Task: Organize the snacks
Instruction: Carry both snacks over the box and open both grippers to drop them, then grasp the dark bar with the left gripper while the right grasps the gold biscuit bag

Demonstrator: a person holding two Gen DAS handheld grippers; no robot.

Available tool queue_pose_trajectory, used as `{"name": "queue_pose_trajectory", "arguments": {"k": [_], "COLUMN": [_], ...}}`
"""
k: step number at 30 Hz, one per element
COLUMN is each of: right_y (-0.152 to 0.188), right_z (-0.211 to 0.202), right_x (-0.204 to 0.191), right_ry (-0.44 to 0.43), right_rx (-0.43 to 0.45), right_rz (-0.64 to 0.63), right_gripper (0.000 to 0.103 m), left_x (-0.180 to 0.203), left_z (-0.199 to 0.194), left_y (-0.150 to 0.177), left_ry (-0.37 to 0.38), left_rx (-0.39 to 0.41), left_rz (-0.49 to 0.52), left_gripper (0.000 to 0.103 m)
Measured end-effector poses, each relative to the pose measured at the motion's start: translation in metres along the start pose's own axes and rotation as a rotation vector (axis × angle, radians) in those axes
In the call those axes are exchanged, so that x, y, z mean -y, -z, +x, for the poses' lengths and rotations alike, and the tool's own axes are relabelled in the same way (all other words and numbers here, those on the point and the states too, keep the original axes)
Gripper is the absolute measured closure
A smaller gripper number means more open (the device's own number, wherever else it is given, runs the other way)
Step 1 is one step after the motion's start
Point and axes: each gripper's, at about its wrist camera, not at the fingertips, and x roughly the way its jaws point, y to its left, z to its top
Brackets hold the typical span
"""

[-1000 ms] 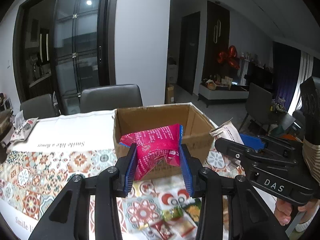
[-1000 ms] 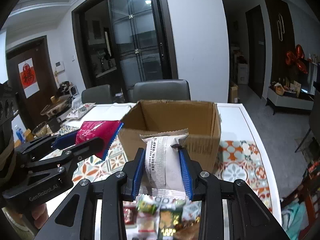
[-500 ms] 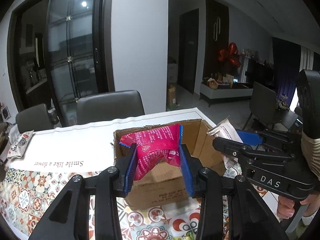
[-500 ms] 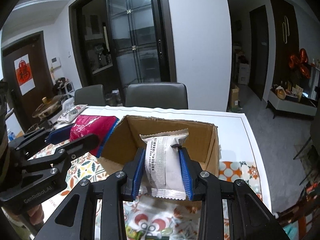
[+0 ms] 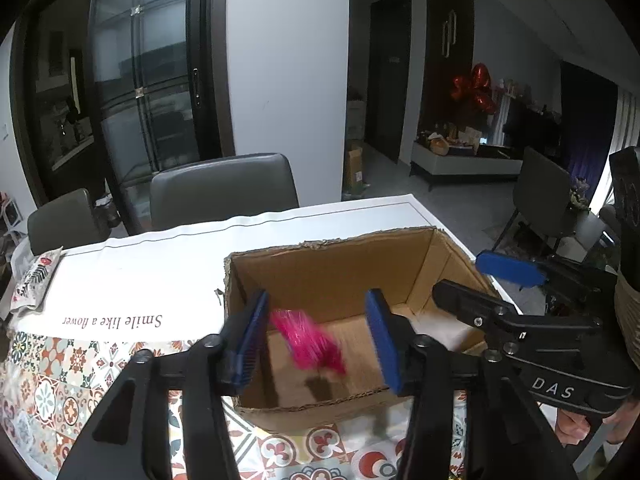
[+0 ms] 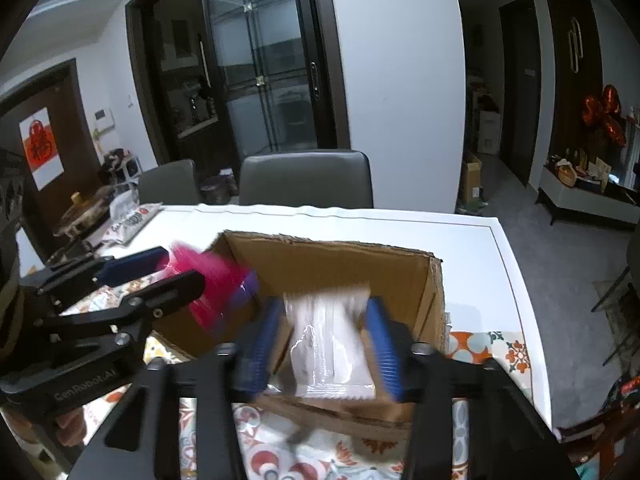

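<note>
A: Left wrist view first: what do the tongs hold?

B: Nothing. The left gripper (image 5: 316,336) is released, jaws spread above the cardboard box (image 5: 320,272) near the table's (image 5: 168,256) right edge. The pink snack packet (image 5: 308,344) is a blur between them, apparently dropping into the box.

A: And the right wrist view?

B: The right gripper (image 6: 324,340) looks released too; the white snack packet (image 6: 328,344) hangs blurred between its blue pads, over the box's near wall.

A: Which step?

B: The drop-off, I'd judge. Next both should lift clear and fetch more snacks.
</note>
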Motion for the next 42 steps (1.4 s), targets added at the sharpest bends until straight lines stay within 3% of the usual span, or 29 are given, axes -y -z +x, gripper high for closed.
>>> {"name": "queue_pose_trajectory", "arguments": {"k": [6, 20, 27, 34, 42], "right_y": [0.011, 0.059, 0.087, 0.124, 0.160], "right_z": [-0.013, -0.094, -0.123, -0.142, -0.140], "right_x": [0.001, -0.018, -0.023, -0.026, -0.023], "right_ry": [0.010, 0.003, -0.019, -0.033, -0.032], "right_rx": [0.006, 0.077, 0.062, 0.021, -0.067], "right_rz": [0.005, -0.014, -0.020, -0.040, -0.044], "right_gripper": [0.044, 0.044, 0.044, 0.044, 0.044], "left_x": [0.006, 0.035, 0.054, 0.072, 0.082], "left_z": [-0.020, -0.099, -0.130, -0.143, -0.129], "left_y": [0.018, 0.062, 0.091, 0.129, 0.173], "left_ry": [-0.047, -0.019, 0.001, 0.024, 0.045], "left_rx": [0.008, 0.063, 0.063, -0.008, -0.158], "left_rz": [0.016, 0.017, 0.016, 0.003, -0.016], "left_gripper": [0.043, 0.040, 0.038, 0.038, 0.038]}}
